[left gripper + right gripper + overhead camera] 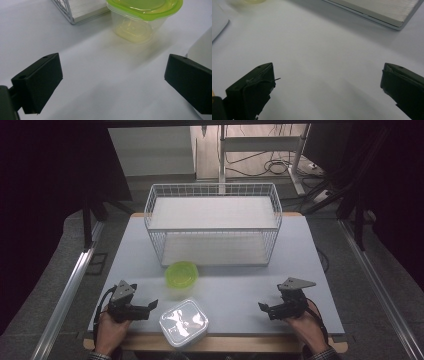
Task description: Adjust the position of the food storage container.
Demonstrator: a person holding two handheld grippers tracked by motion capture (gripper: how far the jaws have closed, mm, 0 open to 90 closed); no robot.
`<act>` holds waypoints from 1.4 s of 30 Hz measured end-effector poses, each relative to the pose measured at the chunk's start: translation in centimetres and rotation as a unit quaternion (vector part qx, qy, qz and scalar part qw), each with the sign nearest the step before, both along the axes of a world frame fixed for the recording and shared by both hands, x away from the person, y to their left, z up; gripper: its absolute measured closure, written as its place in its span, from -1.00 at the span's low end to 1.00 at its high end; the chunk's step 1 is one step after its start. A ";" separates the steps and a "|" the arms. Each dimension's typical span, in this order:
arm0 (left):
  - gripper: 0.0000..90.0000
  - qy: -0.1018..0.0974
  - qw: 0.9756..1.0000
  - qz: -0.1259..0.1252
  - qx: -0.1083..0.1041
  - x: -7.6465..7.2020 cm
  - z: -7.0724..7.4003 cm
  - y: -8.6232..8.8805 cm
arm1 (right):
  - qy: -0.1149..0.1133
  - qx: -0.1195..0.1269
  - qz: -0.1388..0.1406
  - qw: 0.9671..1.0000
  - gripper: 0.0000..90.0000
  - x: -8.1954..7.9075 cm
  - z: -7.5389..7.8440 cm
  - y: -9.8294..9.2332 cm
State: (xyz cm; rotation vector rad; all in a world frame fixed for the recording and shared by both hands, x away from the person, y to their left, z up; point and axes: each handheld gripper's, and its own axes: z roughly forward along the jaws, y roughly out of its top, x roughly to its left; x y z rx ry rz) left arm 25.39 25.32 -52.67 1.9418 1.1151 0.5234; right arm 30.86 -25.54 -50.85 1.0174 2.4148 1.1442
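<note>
Item 1, green-lidded container (181, 274): round, clear plastic tub with a lime-green lid, standing on the desk (240, 285) just in front of the wire basket. From the left claw (150, 307) it lies at about 1 o'clock, near but apart. In the left gripper view the container (140, 20) sits ahead of the jaws, toward the upper right, its translucent wall and glossy lid plain to see.

Item 2, white container (183, 321): square with rounded corners, shiny clear-white lid, at the desk's near edge, just beside the left claw at its 3 o'clock; not touching.

Item 3, left claw: black jaws spread wide, nothing between them, held low over the desk.

Item 4, right claw (264, 309): jaws wide apart, holding nothing, well apart from both containers, which lie toward its 9 to 10 o'clock.

Item 5, wire basket (214, 190): white metal grid, rectangular, with a flat pale board as floor; the right gripper view shows that board's edge (382, 12) close up.

Item 6, desk: smooth, matt, pale grey-white top.
</note>
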 end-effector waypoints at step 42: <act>0.42 0.058 0.996 -0.068 -0.008 -4.2 1.2 -1.1 | -0.002 -0.004 -0.028 1.000 -0.96 0.0 0.0 1.3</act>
